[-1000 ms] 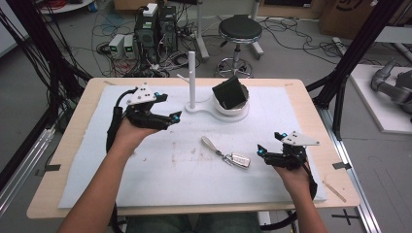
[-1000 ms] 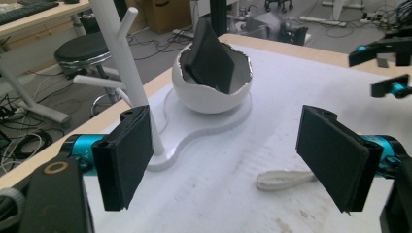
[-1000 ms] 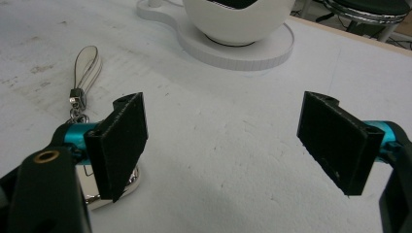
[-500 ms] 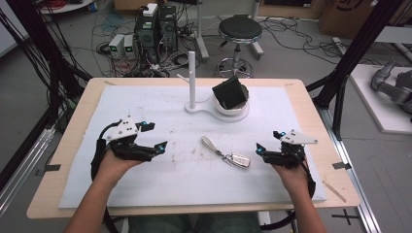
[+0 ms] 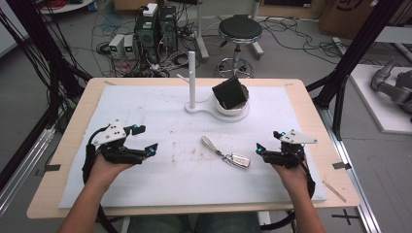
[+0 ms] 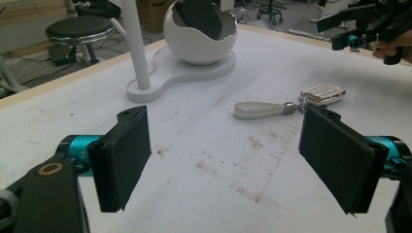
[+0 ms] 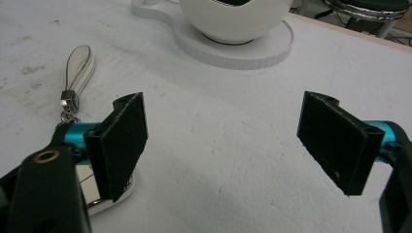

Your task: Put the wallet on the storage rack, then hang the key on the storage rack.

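Car key fob (image 5: 237, 160) with a pale leather strap (image 5: 210, 143) lies mid-frame on the tabletop (image 5: 145, 107), between both hand-held grippers: left hand-held gripper (image 5: 144, 141) and right hand-held gripper (image 5: 267, 143) spread wide, empty. Fob looks light, hard, slick; the flat strap seems easier to pinch

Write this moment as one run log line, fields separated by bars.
left gripper: open, empty | right gripper: open, empty | car key fob with strap: on table, between grippers

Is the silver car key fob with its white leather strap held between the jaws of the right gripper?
No: the silver car key fob lies flat on the white table mat, apart from the open right gripper.
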Tool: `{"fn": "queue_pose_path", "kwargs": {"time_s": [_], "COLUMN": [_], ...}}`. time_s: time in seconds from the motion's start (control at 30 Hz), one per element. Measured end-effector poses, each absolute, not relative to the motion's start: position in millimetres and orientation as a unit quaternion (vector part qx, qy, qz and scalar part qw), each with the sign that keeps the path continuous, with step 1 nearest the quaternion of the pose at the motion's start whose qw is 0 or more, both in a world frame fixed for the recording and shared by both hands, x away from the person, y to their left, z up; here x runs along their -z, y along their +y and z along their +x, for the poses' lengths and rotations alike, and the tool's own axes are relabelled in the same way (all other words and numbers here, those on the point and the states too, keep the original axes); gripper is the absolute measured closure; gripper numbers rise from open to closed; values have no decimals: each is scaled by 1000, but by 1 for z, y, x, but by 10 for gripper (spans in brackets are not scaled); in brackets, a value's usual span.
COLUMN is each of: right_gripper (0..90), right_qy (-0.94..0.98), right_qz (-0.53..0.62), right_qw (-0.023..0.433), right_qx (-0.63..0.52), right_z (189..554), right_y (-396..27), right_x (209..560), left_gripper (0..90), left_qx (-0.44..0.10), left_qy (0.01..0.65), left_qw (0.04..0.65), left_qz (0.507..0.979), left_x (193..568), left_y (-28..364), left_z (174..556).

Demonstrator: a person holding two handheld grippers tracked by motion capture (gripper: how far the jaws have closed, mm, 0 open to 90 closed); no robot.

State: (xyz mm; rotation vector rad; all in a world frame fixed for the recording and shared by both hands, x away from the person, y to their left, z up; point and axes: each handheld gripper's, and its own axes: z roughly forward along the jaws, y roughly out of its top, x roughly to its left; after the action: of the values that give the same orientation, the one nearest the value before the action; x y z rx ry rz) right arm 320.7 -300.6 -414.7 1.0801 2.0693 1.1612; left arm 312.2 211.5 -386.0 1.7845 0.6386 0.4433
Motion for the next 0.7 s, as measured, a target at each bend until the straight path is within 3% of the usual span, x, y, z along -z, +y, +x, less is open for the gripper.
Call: {"fn": "queue_pose_path", "kwargs": {"time_s": [0.7], "right_gripper": [187], "right_qy": [769], "right_qz": [379], "right_qw": [265], "right_qx": [-441], "right_z": [323], "right_y": [-290], "right_x": [408], "left_gripper": [187], "left_qx": [-185], "left_qy": [290], "left_qw": [553], "left_qz": [759], "left_x": [392], "left_y": [221], "left_z": [310]}}
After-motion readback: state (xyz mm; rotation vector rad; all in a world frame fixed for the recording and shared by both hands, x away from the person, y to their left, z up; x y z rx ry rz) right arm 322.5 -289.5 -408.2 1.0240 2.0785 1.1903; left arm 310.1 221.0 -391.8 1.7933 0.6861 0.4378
